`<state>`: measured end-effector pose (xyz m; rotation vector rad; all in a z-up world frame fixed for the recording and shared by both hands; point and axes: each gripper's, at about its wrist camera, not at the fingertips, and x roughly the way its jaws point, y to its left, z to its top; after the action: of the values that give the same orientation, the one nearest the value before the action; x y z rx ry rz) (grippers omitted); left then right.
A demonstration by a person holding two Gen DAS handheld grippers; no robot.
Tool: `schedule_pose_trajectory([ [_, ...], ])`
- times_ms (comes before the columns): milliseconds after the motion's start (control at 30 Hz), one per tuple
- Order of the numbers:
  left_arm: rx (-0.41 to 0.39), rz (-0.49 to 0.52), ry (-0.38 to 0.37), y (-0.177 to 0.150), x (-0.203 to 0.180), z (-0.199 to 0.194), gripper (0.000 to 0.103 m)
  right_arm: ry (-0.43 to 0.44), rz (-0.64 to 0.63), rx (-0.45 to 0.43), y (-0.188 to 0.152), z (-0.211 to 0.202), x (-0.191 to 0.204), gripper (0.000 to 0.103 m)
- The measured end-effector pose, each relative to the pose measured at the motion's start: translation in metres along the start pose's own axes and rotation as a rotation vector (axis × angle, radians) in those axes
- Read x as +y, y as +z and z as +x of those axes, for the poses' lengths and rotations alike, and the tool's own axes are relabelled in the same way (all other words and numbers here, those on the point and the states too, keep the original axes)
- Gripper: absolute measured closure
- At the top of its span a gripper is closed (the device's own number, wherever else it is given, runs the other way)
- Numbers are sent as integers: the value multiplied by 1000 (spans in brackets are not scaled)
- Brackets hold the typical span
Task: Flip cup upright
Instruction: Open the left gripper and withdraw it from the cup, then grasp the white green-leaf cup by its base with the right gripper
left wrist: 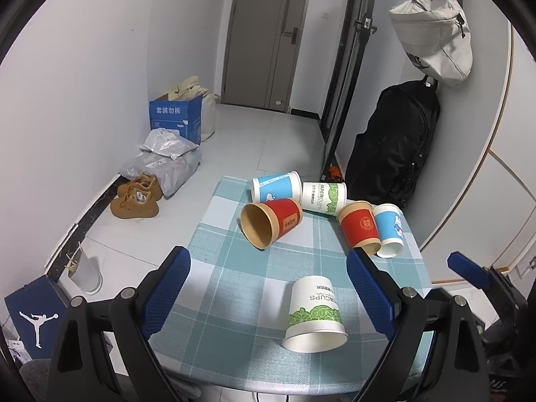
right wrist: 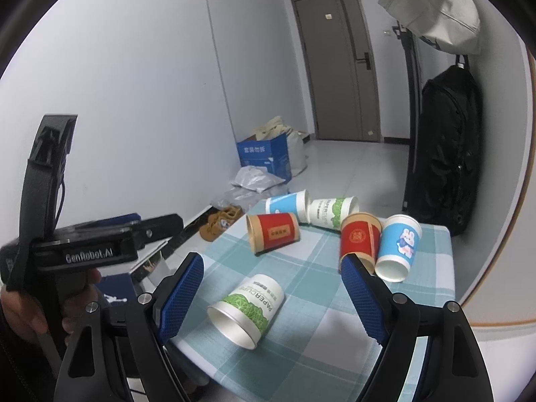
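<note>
Held wide apart, both grippers, gripping nothing: left gripper (left wrist: 268, 296) and right gripper (right wrist: 273, 296), each hovering over the near edge of the bench (left wrist: 234, 288); lay on its side nearest of all, the white-and-green cup (left wrist: 315, 311), just ahead of and between the open fingers in both views; pointed its mouth back toward the near edge, base away, long axis running roughly near-to-far, skewed somewhat left in the right wrist view (right wrist: 246, 311); judged about equally reachable by either gripper, closing across the cup's width being what the next move would need; further off, toppled too, a red cup (left wrist: 269, 222), another red cup (left wrist: 360, 227) touching a blue cup (left wrist: 388, 229); beyond, a second blue cup (left wrist: 276, 186) beside a second green cup (left wrist: 323, 197); none seen upright yet.
</note>
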<state>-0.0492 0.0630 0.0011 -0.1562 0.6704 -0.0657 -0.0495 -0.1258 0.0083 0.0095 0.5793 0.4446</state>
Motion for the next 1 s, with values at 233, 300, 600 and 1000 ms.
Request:
schedule_pose_trajectory([
  [233, 10, -60, 0, 6, 17, 3, 11, 29, -86, 75, -9, 16, 13, 27],
  [300, 26, -100, -11, 7, 27, 7, 11, 33, -121, 94, -12, 20, 20, 28],
  [600, 63, -143, 15, 11, 45, 20, 11, 29, -302, 193, -30, 50, 51, 43],
  [1000, 82, -175, 10, 16, 60, 30, 11, -49, -601, 262, -52, 81, 81, 62],
])
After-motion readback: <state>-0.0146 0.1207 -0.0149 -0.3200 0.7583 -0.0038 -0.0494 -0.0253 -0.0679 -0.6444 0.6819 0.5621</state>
